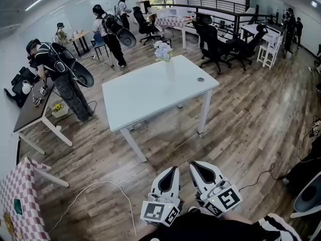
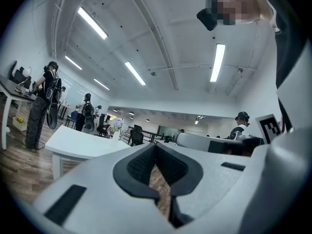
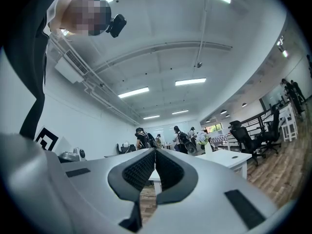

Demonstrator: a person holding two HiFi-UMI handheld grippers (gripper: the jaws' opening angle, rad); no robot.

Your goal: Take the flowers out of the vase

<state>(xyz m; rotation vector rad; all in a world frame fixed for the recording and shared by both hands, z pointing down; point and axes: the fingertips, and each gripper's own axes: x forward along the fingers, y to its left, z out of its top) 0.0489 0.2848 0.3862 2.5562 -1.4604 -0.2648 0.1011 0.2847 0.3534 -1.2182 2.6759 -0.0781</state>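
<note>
Around me it is a busy room. A person with a backpack rig [image 1: 60,74] stands by a dark desk [image 1: 32,112] to the left of the white worktop [image 1: 145,97], and more people [image 1: 108,34] stand further back. Black office chairs [image 1: 210,41] crowd the worktop's far right side. A pale cable [image 1: 95,190] loops over the wood floor at my near left, beside a checkered table [image 1: 20,195].

The flowers [image 1: 162,50] stand upright in the vase [image 1: 170,70] at the worktop's far edge, well apart from both grippers, with the whole worktop between us. My left gripper [image 1: 173,168] and right gripper [image 1: 194,163] hang side by side over the floor, short of the worktop's near corner, each with its jaws pressed together and holding nothing.

Open floor runs along the worktop's right side.
</note>
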